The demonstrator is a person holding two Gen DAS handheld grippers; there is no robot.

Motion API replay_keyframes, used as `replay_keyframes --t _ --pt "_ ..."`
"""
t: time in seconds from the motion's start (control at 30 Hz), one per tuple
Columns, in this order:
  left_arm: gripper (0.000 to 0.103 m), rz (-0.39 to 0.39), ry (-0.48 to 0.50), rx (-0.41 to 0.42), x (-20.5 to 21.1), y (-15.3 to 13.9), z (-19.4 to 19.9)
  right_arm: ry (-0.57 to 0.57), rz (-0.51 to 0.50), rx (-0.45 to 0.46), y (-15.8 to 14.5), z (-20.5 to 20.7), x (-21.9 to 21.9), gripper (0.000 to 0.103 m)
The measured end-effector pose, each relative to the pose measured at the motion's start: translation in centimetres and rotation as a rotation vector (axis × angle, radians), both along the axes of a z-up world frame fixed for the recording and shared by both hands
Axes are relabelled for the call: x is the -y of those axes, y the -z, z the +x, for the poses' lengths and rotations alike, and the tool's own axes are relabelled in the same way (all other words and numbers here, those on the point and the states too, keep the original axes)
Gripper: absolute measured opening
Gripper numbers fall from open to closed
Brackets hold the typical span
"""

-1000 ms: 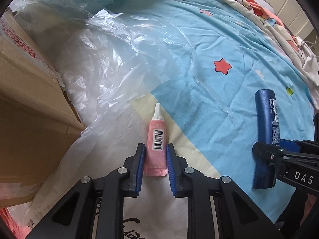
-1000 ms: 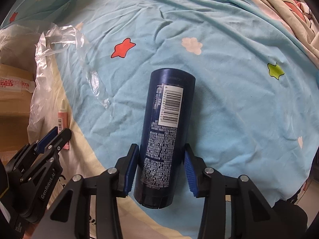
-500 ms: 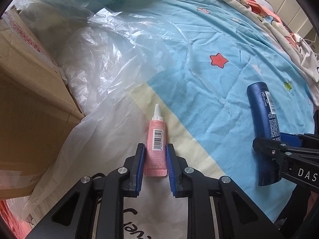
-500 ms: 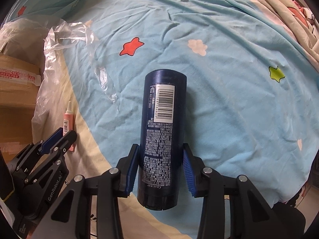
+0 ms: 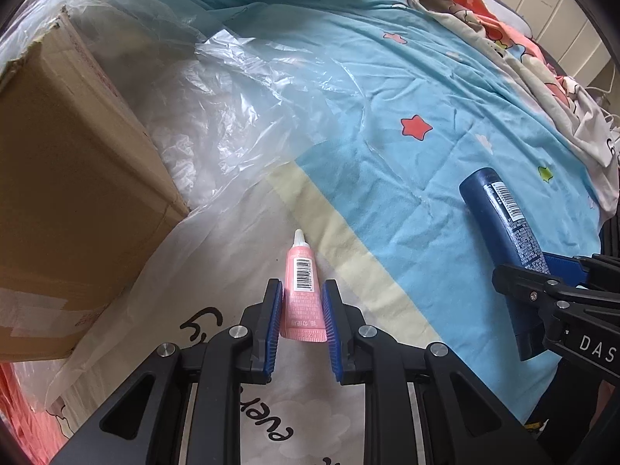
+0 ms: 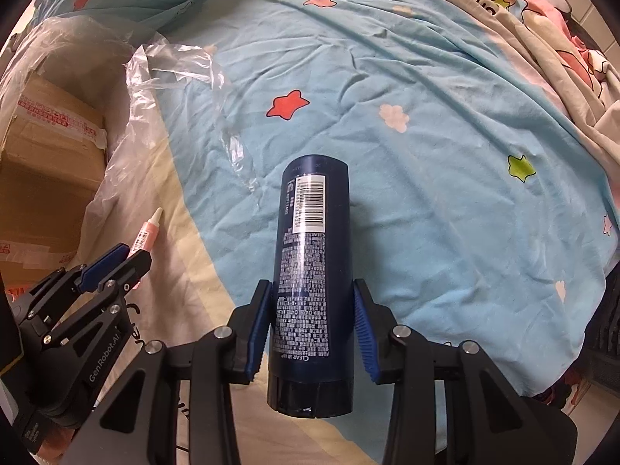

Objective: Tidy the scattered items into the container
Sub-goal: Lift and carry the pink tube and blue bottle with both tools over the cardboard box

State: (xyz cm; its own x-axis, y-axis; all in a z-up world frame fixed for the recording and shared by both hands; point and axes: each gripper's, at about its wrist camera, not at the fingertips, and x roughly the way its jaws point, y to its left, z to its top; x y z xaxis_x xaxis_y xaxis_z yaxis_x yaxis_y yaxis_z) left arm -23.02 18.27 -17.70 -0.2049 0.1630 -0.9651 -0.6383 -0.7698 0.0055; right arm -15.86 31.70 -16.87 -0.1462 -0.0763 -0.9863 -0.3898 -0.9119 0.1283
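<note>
Two grippers are each clamping one item above the bed. Between the blue pads of the left gripper (image 5: pixel 301 312) a small pink tube (image 5: pixel 301 290) is sitting with its crimped end back toward the gripper's body and its white nozzle pointing away; the jaws are nearly together, pressing on the tube's flat sides, and the barcode label is facing the camera. In the right wrist view the same tube (image 6: pixel 145 234) is showing as a thin pink sliver sticking out past the left gripper's fingertips.

Inside the right gripper (image 6: pixel 312 323) a dark blue bottle (image 6: pixel 312 271) is standing out along the fingers, cap end nearest the camera and flat base farthest away, its printed label and barcode turned up. The pads are bearing on both sides of the bottle's lower half, with the jaws set at a middling width around it. In the left wrist view the bottle (image 5: pixel 503 228) is poking out past the right gripper's black frame at the right edge.

Beyond both grippers a blue bedsheet (image 6: pixel 445 124) printed with stars and clouds is lying rumpled. Left of the tube, a crinkled clear plastic sheet (image 5: pixel 217 116) is spreading over the bedding, and past it a cardboard box (image 5: pixel 66 178) is sitting at the left edge. A patterned blanket (image 5: pixel 515 50) is bunching at the far right.
</note>
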Motion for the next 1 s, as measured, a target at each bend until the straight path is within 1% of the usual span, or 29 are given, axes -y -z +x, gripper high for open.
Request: replay_keyframes --t 0.07,0.13,0.2,0.23,0.27,0.3,0.33,0.4,0.57,0.67,0.93,1.0 --pt "0.021 -0.003 -0.003 -0.003 0.3 -0.4 -0.2 -0.009 0.003 -0.006 -0.4 0.3 0.4 0.037" --pt "0.021 0.001 -0.007 -0.006 0.0 -0.5 -1.3 -0.020 0.006 -0.015 -1.0 0.6 0.7 0.037" --pt "0.021 0.006 -0.009 -0.010 0.1 -0.9 -1.2 -0.029 0.010 -0.024 -1.6 0.8 1.0 0.037" --pt "0.021 0.008 -0.002 -0.008 0.1 -1.1 -1.0 -0.032 0.007 -0.030 -1.9 1.1 0.8 0.037" --pt "0.021 0.009 0.000 -0.013 0.0 -1.4 -0.9 -0.033 0.004 -0.038 -2.2 1.0 -0.5 0.037" --pt "0.021 0.011 -0.002 -0.015 -0.1 -1.6 -0.7 -0.034 0.005 -0.044 -3.0 0.0 -1.2 0.037" --pt "0.021 0.013 -0.004 -0.013 -0.1 -1.8 -0.5 -0.036 0.008 -0.050 -3.7 0.4 -1.3 0.037" --pt "0.021 0.016 -0.004 -0.013 -0.1 -2.2 -0.1 -0.041 0.012 -0.059 -4.8 0.0 -2.0 0.037" --pt "0.021 0.029 0.002 -0.023 0.0 -3.6 1.0 -0.045 0.025 -0.081 -5.8 -1.0 -1.4 0.037" --pt "0.014 0.036 -0.002 -0.030 0.1 -4.5 1.4 -0.052 0.028 -0.095 -6.9 -0.8 -1.2 0.037" --pt "0.014 0.054 -0.016 -0.067 0.6 -7.1 1.8 -0.074 0.040 -0.132 -9.3 -0.5 -0.4 0.037" --pt "0.014 0.051 -0.020 -0.068 0.8 -7.3 1.8 -0.078 0.040 -0.137 -9.5 -0.3 -0.3 0.037"
